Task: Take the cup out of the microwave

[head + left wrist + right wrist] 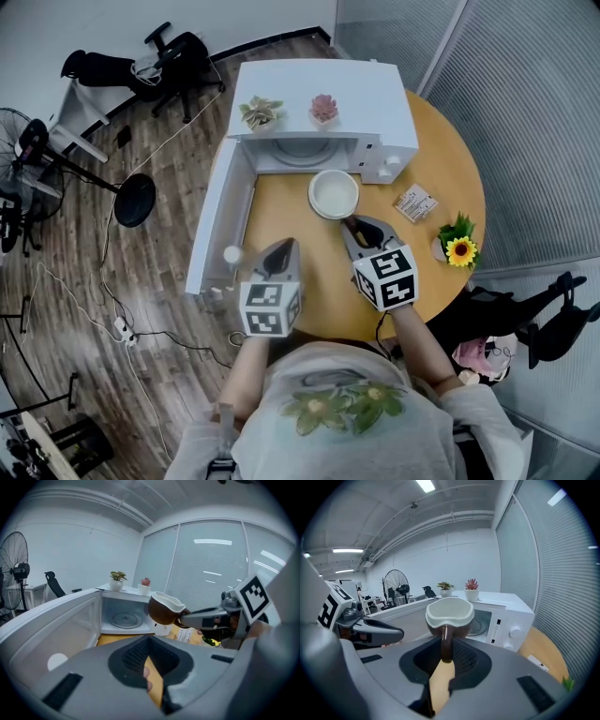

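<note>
A cup (334, 194), brown outside and white inside, hangs in the air in front of the open microwave (375, 103). My right gripper (354, 223) is shut on its handle. In the right gripper view the handle of the cup (449, 613) is pinched at the jaw tips of my right gripper (446, 656). The left gripper view shows the cup (165, 609) held out from my right gripper (185, 619). My left gripper (279, 246) hovers over the table beside the open door (214, 220), jaws together with nothing in them. The glass turntable (300, 150) is bare.
Two small potted plants (261, 112) (324, 108) stand on the microwave. A sunflower pot (457, 246) and a small packet (415, 202) lie on the round wooden table (441, 141) to the right. A floor fan (28, 150) and chairs stand at the left.
</note>
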Motion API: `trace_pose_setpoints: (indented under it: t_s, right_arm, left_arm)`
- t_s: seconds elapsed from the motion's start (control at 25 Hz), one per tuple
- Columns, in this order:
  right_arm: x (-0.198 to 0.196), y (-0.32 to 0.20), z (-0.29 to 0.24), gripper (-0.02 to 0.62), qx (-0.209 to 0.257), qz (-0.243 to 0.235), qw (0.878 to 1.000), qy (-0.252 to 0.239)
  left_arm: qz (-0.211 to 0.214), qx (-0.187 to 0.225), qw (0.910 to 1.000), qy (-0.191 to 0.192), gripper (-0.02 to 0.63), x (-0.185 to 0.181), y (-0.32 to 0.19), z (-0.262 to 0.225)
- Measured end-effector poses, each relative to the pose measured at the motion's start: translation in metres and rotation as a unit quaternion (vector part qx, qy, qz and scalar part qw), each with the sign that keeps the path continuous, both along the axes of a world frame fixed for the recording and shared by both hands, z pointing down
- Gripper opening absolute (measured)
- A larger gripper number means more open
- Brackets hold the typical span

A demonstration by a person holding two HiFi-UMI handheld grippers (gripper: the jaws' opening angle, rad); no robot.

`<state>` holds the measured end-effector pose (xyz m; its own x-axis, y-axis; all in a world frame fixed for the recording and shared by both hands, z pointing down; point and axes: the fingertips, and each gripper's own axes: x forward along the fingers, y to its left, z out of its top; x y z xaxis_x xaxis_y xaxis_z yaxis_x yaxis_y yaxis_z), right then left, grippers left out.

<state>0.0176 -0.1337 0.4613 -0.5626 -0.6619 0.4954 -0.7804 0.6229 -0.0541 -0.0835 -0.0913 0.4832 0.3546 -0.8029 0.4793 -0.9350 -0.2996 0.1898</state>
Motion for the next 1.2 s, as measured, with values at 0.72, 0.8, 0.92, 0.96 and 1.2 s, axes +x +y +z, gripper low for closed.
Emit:
trace_pose_setpoints:
  t_s: [0.72,0.8,0.92,0.96,1.2]
  right_arm:
    - [0.019,0.05,-0.003,0.061,0.002,-0.012,1.0,0.003]
    - [0.018,0.053,-0.001,0.06,-0.001,-0.014,1.0,0.004]
    - [0.019,0.055,0.0,0.061,-0.003,-0.015,1.0,0.005]
    - [0.019,0.055,0.001,0.06,-0.003,-0.015,1.0,0.005]
    - [0.02,0.055,0.004,0.061,-0.003,-0.018,1.0,0.014]
  left_arm:
    - [0.014,0.011,0.9998,-0.003,0.002,0.013,0.017,-0.011]
    - [0.014,0.01,0.9998,-0.003,0.002,0.014,0.018,-0.011]
    - [0.014,0.009,0.9999,-0.005,0.002,0.014,0.018,-0.01]
    - [0.014,0.009,0.9999,-0.005,0.002,0.014,0.018,-0.01]
    - [0.012,0.008,0.9999,-0.006,0.002,0.014,0.018,-0.008]
